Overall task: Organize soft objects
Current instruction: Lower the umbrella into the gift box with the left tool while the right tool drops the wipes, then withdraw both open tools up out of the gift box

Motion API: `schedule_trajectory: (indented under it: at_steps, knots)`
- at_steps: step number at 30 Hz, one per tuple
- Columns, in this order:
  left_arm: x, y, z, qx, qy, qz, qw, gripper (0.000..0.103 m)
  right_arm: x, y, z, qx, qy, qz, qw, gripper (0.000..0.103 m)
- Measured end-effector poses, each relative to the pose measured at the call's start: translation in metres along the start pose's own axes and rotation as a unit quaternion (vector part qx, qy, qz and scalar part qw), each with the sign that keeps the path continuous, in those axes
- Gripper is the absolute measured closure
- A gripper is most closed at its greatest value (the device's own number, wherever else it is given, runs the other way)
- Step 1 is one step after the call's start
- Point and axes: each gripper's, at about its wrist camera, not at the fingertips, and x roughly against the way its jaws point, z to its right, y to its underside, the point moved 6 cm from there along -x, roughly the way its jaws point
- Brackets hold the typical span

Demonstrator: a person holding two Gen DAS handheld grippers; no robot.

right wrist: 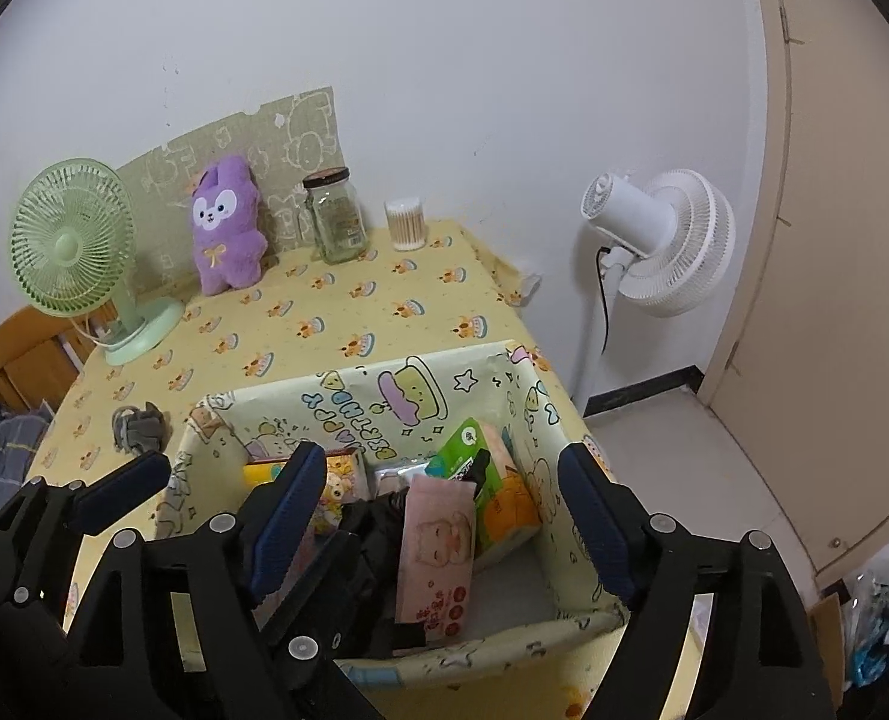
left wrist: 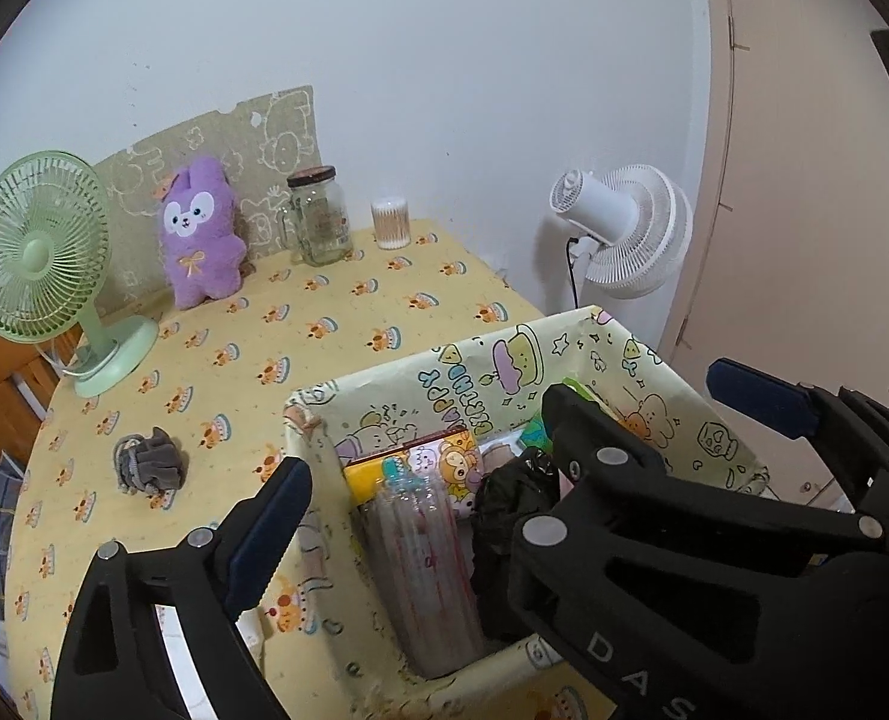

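Two fans [right wrist: 72, 252] — one plush [right wrist: 228, 228]

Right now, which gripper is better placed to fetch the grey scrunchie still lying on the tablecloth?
Probably the left gripper: open and empty, its outer finger sits just below the grey scrunchie. The right gripper hangs over the storage box, farther away.

Both tilt downward, jaws spread wide, nothing between them: left hand-held gripper [left wrist: 420, 510] beside right hand-held gripper [right wrist: 444, 516].
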Motion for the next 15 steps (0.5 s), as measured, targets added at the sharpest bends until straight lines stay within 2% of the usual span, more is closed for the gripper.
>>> schedule_trajectory:
  at_steps: [15]
  knots:
    - [0.039, 0.0, -0.029, 0.019, -0.009, 0.031, 0.9993, 0.007, 0.039, -0.005, -0.033, 0.007, -0.001, 0.033, 0.999, 0.01]
